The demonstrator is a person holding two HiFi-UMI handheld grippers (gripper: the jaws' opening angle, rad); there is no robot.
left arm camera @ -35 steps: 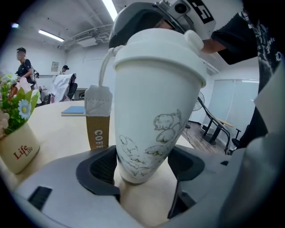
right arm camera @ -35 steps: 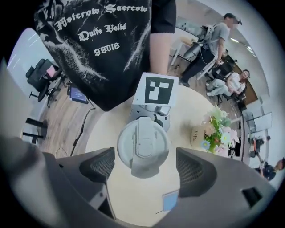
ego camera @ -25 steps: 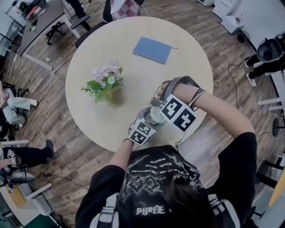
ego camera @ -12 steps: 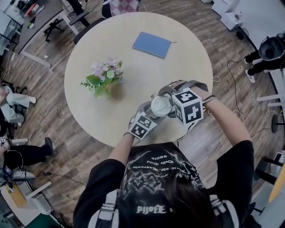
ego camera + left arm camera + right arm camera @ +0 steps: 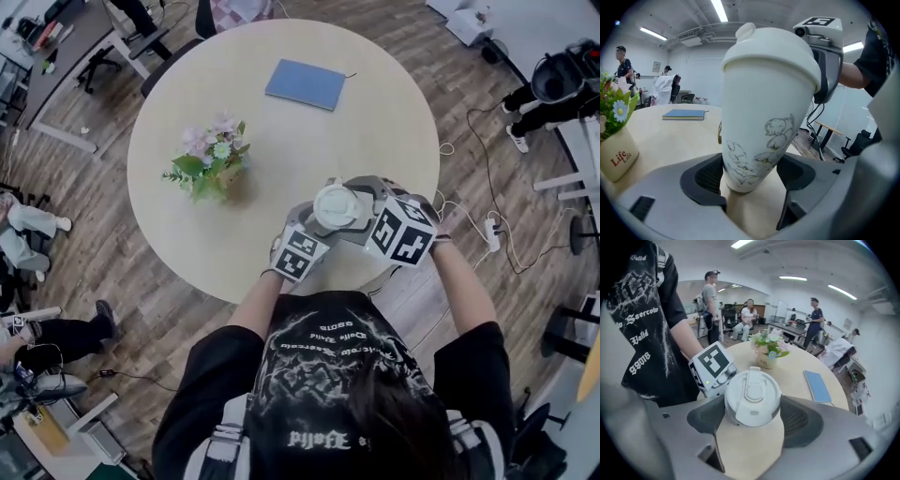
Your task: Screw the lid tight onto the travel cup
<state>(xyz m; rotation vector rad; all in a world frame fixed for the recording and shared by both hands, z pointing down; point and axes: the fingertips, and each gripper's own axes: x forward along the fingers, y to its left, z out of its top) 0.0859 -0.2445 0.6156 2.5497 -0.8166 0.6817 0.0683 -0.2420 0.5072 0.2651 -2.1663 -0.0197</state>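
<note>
A person at a round table (image 5: 281, 141) works a white lid (image 5: 752, 397) onto a travel cup (image 5: 764, 122), which leans over the table's near edge, just in front of the person; whether its base touches the top cannot be told. The left gripper (image 5: 750, 173) is clamped low on the cup's tapered body, a pad pressed to each side just above the base. The right gripper (image 5: 752, 418) comes down from above, its jaws spread wide yet closed on the lid's rim, one pad on each side, with the flip spout lying between them. The lid looks seated on the cup, so the step in hand appears to be the tightening turn. To do it well, the left grip should probably stay firm and motionless, since the smooth, narrowing wall could slip or spin in the pads. The right gripper would best roll about the cup's own axis, keeping the lid square to the mouth so the thread does not cross. The pads belong on the rim, not the spout. When the wrist runs out of turn, releasing, rolling back and re-gripping seems wiser than forcing it. A flower pot (image 5: 214, 164) and a blue notebook (image 5: 306, 84) lie well clear.
</note>
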